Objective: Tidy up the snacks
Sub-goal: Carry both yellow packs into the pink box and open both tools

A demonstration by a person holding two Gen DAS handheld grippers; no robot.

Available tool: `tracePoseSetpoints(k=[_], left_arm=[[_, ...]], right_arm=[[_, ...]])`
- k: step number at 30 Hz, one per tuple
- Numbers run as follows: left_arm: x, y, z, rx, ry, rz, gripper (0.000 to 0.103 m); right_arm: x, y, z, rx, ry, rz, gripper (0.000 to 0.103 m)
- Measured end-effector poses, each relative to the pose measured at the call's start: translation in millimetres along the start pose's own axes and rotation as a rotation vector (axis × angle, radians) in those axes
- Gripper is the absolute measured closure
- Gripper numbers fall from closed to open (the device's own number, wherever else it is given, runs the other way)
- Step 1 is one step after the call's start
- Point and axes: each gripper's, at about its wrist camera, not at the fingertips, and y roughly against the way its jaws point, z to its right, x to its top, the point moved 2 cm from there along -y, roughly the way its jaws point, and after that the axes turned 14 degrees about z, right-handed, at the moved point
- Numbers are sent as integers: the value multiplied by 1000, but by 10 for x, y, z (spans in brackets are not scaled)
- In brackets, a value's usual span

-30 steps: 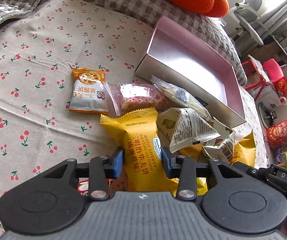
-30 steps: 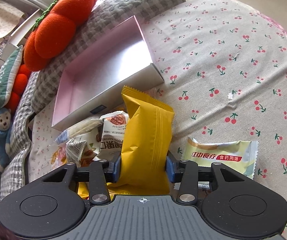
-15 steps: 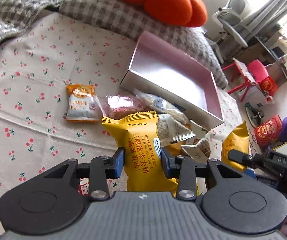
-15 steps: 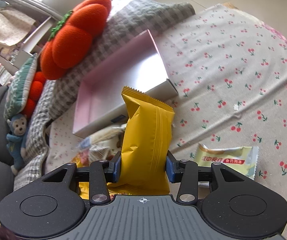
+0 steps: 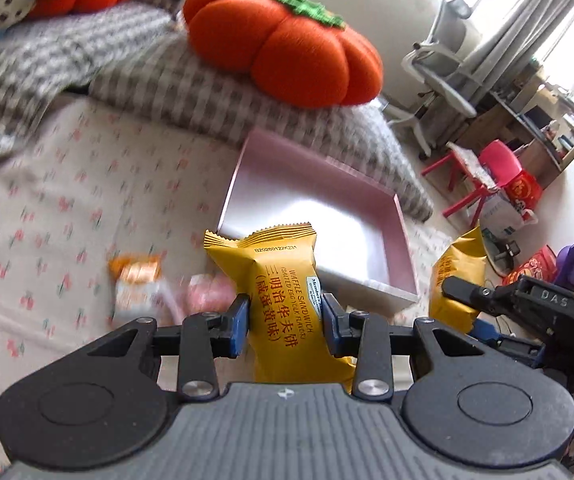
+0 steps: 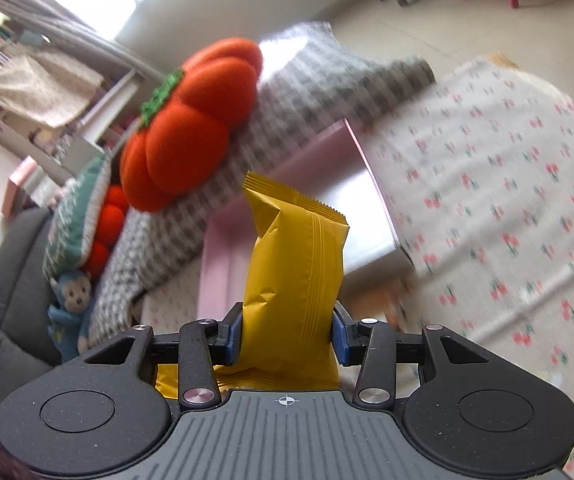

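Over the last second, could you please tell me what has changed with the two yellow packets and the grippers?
Both grippers rose off the cherry-print cloth, carrying their packets toward the pink box. The left gripper stays clamped on the yellow waffle sandwich packet, the right gripper on its plain-backed yellow packet. The box and the orange snack packet on the cloth stayed put.

The waffle sandwich packet is yellow with red and dark lettering; the second packet is plain golden yellow. The box is pink. The bedsheet is pale with red cherries, the blanket grey checked, the pumpkin cushion orange with a green top.
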Motion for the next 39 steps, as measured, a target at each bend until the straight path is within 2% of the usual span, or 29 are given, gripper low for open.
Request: tracePoseSetpoints(k=[10,15,17,20,23,28,33,39], left_arm=[[301,-639,236,-24,-102,30,69],[375,-851,344,-39,-145,70,69],[388,-949,374,-49,-160,88,69],[384,-1082,380,-29,-179,112,69],[343,-1204,373,-6,-179,96,69],[283,-1263,405,27,-240,96,69],[242,-1302,313,62,-242,76,69],[227,-1237,236,50,-231,80,74]], right_arm=[[163,-321,27,27,-92,98,61],[223,-461,62,-40,2,167,61],[241,-502,121,-33,-15,179,61],[259,-571,223,-15,-49,189,61],[253,-629,267,-30,-33,190,61],[217,-697,283,-20,-38,187,61],[157,-763,259,-48,2,172,61],[125,-794,248,-68,26,159,57]])
